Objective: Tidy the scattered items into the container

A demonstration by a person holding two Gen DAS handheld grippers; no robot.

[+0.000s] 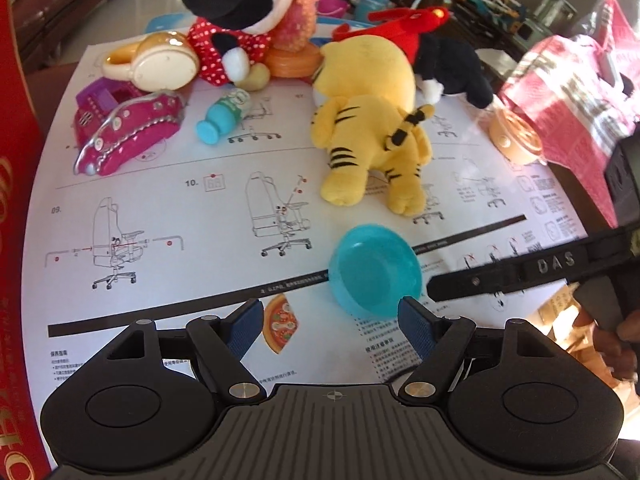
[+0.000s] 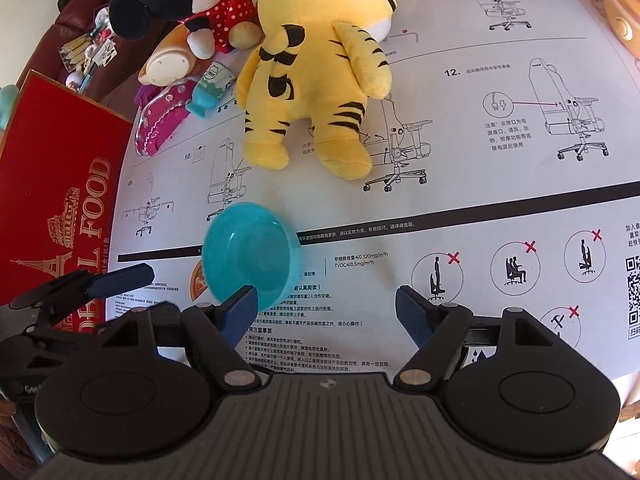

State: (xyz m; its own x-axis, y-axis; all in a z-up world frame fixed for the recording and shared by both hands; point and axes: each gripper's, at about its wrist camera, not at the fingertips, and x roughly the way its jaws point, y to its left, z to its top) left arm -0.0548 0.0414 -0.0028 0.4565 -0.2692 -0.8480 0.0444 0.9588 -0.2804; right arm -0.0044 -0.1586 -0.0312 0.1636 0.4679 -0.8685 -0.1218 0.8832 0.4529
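Note:
A small turquoise plastic bowl [image 1: 375, 270] lies tipped on its side on a printed paper sheet [image 1: 160, 220]; it also shows in the right wrist view [image 2: 250, 256]. My left gripper [image 1: 331, 324] is open, just short of the bowl, which lies ahead of its right finger. My right gripper [image 2: 326, 312] is open, with the bowl in front of its left finger. A yellow plush tiger [image 1: 372, 128] stands beyond the bowl, also seen in the right wrist view [image 2: 316, 76]. A red box [image 2: 52, 200] lies at the left.
Behind the tiger lie a Minnie plush [image 1: 236, 12], a pink toy shoe [image 1: 128, 136], a small turquoise bottle [image 1: 224, 114], a cream toy headphone [image 1: 160, 62] and a black plush [image 1: 448, 64]. A pink checked cloth [image 1: 568, 92] lies at the right. A pizza sticker [image 1: 280, 322] lies near.

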